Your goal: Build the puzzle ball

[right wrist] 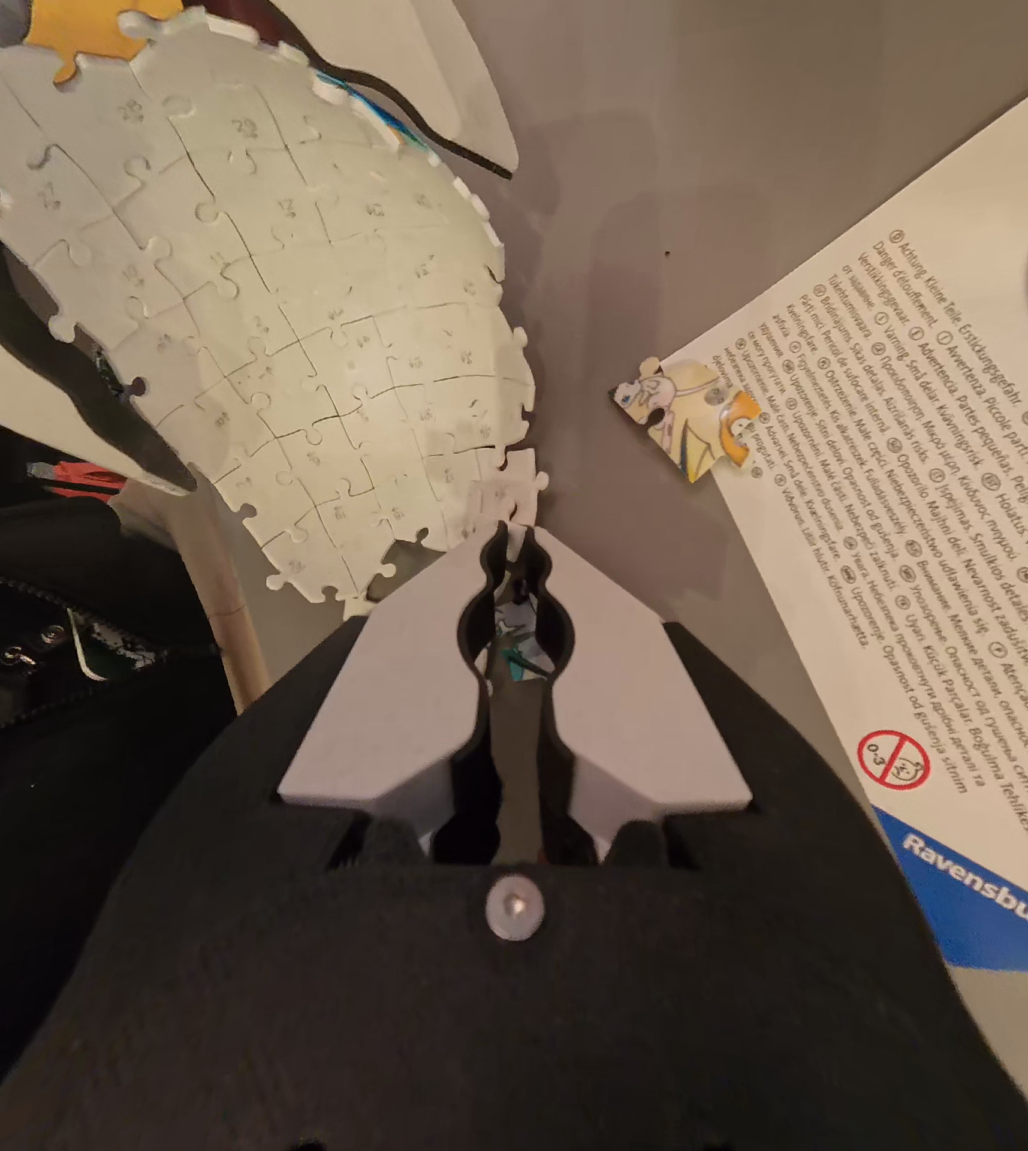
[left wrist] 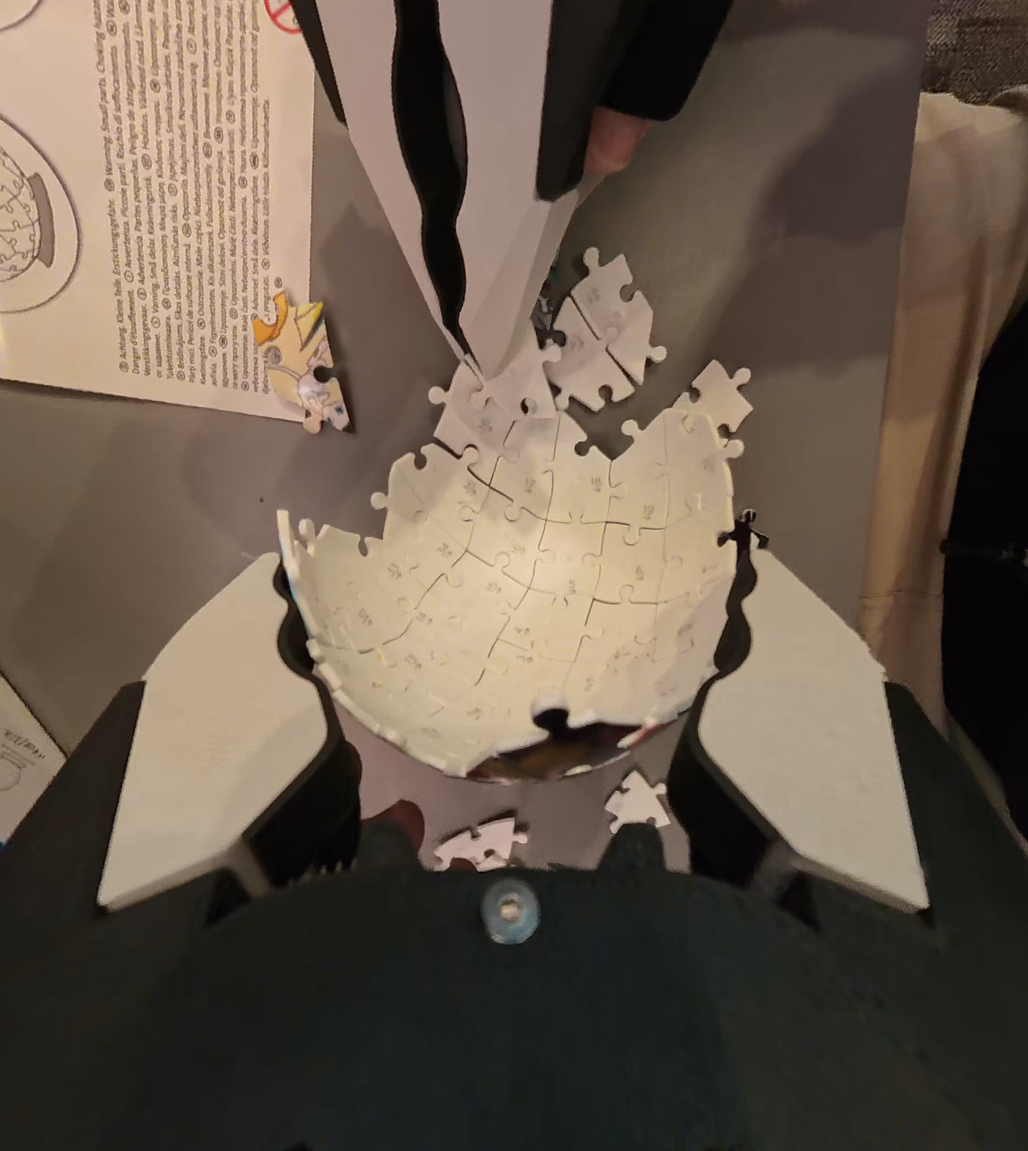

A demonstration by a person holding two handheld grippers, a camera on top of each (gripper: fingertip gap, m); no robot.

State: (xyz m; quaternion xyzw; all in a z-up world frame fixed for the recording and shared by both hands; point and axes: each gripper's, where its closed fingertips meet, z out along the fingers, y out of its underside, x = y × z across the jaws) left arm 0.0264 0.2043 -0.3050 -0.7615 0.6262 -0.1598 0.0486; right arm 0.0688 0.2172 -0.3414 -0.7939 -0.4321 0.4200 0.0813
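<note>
Puzzle ball (left wrist: pixel 536 598) — about half built, an open bowl of locked white pieces, hollow side toward the left wrist camera — sits clamped between the fingers of the left gripper (left wrist: pixel 514 629), which press on its opposite rims. It looks light and stiff piece by piece, but the seams would likely pop under a hard squeeze, so the rims seem the safest hold. At the far rim the right gripper (right wrist: pixel 516 537) is pinched together on a loose piece (right wrist: pixel 520 489), its edge touching the shell's jagged border; whether the tab is seated I cannot tell. Below lie spare pieces (left wrist: pixel 636 808), and a small joined cluster (left wrist: pixel 608 330) just beyond the rim. The surface is a plain grey table (left wrist: pixel 125 498) — smooth, dimly lit — with an instruction sheet (left wrist: pixel 125 187) carrying one coloured piece (left wrist: pixel 302 367). Beyond is cream fabric (left wrist: pixel 984 311).
</note>
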